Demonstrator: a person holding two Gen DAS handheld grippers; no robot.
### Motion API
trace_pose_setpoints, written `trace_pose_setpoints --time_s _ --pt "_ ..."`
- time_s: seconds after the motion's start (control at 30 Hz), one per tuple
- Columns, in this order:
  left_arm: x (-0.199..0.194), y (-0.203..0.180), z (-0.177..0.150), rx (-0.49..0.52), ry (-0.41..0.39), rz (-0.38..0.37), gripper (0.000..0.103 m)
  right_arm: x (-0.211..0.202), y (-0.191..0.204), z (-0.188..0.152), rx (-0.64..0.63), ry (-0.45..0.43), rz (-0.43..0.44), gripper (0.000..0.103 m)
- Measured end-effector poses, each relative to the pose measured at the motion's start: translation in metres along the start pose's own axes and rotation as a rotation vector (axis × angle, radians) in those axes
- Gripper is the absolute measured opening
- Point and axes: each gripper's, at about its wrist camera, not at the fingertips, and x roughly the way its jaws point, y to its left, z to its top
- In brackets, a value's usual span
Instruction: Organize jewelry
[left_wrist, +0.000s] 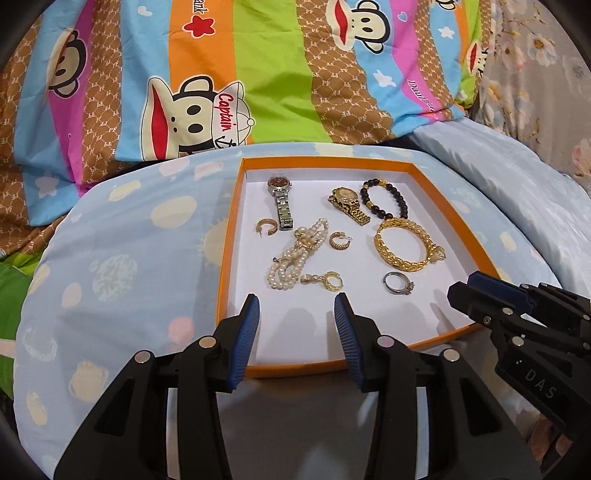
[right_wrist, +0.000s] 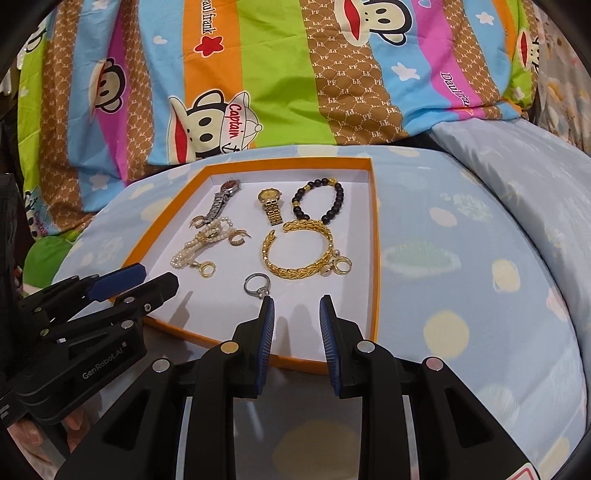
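An orange-rimmed white tray (left_wrist: 236, 206) (right_wrist: 376, 280) lies on a blue cushion. In it are a silver watch (left_wrist: 282, 205) (right_wrist: 221, 202), a gold watch (left_wrist: 349, 205) (right_wrist: 270, 206), a black bead bracelet (left_wrist: 386, 199) (right_wrist: 319, 201), a gold chain bracelet (left_wrist: 402, 242) (right_wrist: 299, 254), a pearl strand (left_wrist: 295, 258) (right_wrist: 199, 243), gold hoop earrings (left_wrist: 266, 227) and a silver ring (left_wrist: 397, 282) (right_wrist: 257, 285). My left gripper (left_wrist: 296, 306) is open and empty over the tray's near edge. My right gripper (right_wrist: 297, 308) is open and empty, just behind the ring.
A bright striped cartoon-monkey pillow (left_wrist: 229, 74) lies behind the cushion (left_wrist: 110, 258). A pale blue blanket (right_wrist: 517, 166) rises at the right. Each gripper shows in the other's view: the right one (left_wrist: 517, 306) beside the tray's right edge, the left one (right_wrist: 110, 291) at its left corner.
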Motion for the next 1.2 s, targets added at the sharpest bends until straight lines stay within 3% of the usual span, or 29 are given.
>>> trace_pose_setpoints --time_s 0.27,0.43,0.53,0.63,0.9,1.1,1.2 --pt "-0.033 -0.008 -0.032 -0.007 0.001 -0.017 0.040 -0.031 0.009 -0.032 -0.018 -0.024 -0.036 0.025" --pt "-0.038 -0.012 -0.033 -0.041 -0.011 0.004 0.041 -0.042 0.011 -0.025 0.009 -0.080 -0.057 0.027" --pt "-0.039 -0.014 -0.031 -0.071 -0.003 0.007 0.047 -0.052 0.013 -0.024 0.042 -0.125 -0.058 0.053" --pt "-0.051 -0.016 -0.035 -0.063 -0.030 0.052 0.054 -0.066 0.019 -0.028 0.040 -0.166 -0.093 0.059" --pt "-0.080 -0.032 -0.043 0.016 -0.118 0.171 0.054 -0.084 0.020 -0.045 0.084 -0.221 -0.099 0.062" --pt "-0.082 -0.025 -0.046 -0.005 -0.119 0.178 0.054 -0.086 0.017 -0.052 0.084 -0.222 -0.115 0.062" --pt "-0.082 -0.019 -0.046 -0.028 -0.117 0.173 0.061 -0.086 0.017 -0.055 0.077 -0.220 -0.120 0.064"
